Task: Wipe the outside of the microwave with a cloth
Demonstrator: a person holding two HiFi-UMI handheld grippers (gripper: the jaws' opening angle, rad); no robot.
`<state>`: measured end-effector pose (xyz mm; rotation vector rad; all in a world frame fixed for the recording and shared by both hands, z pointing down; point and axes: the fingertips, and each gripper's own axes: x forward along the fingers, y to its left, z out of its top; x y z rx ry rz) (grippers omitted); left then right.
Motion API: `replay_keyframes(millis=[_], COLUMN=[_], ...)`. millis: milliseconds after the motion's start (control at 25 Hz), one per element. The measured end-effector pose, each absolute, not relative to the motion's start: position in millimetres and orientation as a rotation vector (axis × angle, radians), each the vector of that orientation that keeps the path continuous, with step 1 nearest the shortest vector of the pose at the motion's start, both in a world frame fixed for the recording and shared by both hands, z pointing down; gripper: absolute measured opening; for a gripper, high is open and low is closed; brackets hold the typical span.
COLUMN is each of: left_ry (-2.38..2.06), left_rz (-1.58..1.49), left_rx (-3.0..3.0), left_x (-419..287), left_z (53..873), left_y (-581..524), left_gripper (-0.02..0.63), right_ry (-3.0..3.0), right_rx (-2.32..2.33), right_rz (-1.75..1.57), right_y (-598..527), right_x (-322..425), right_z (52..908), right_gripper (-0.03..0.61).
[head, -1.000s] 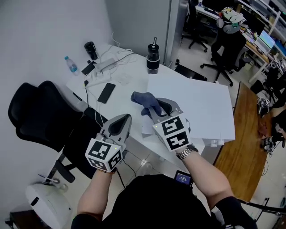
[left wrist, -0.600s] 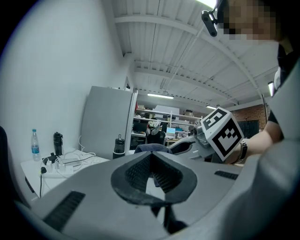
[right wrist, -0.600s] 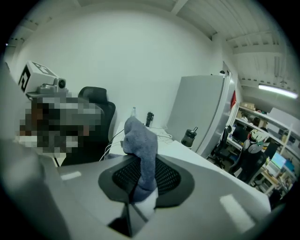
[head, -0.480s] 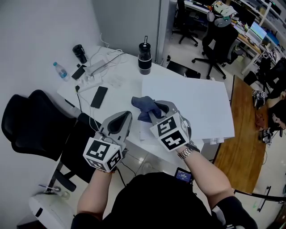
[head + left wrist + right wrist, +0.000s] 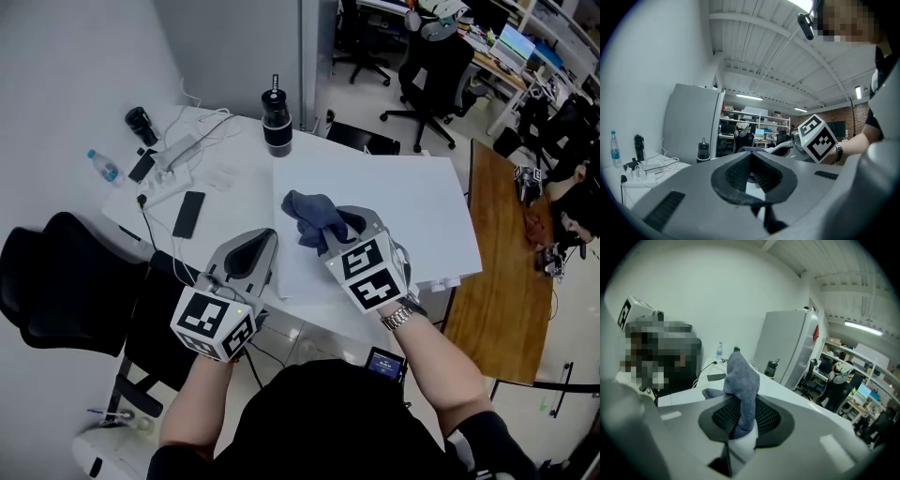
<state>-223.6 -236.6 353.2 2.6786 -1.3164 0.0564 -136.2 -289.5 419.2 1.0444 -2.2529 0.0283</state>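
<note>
microwave (image 5: 394, 216) first: it reads as the big white box on the right half of the table (image 5: 234, 192). it is seen from above, so only its flat top shows, with its near edge just ahead of both grippers. my guess is the person stands at this corner so the top can be reached before the sides. a black office chair (image 5: 56, 281) stands at the table's left side, clear of the work.

the right gripper (image 5: 339, 230) is over the near-left part of the top, angled down, its jaws clamped on the blue-grey cloth (image 5: 314, 211). in the right gripper view the cloth (image 5: 740, 380) is pinched by one end and bunches up past the pads, which leaves a loose wad to press on the surface. whether it touches the top yet i cannot tell. the left gripper (image 5: 262, 242) hangs beside it over the table edge, jaws together with nothing between them, likely just kept clear.

smaller things, a black tumbler (image 5: 275, 117), a phone (image 5: 188, 214) and a water bottle (image 5: 101, 166), sit on the table's left part, away from the cloth.
</note>
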Motion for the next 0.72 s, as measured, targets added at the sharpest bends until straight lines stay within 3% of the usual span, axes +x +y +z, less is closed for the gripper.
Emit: replay_keyframes(millis=[720], left_ry=[-1.212], left_rz=[0.104], left_rx=[2.759], left_x=[-145.2], left_z=[340.2], left_y=[-232.1], left_gripper=[0.005], right_ry=[-2.205], right_rx=[1.210], right_rz=[0.144], right_y=[-298.3], right_x=[-26.4], right_z=[418.9], right_gripper=[0.077])
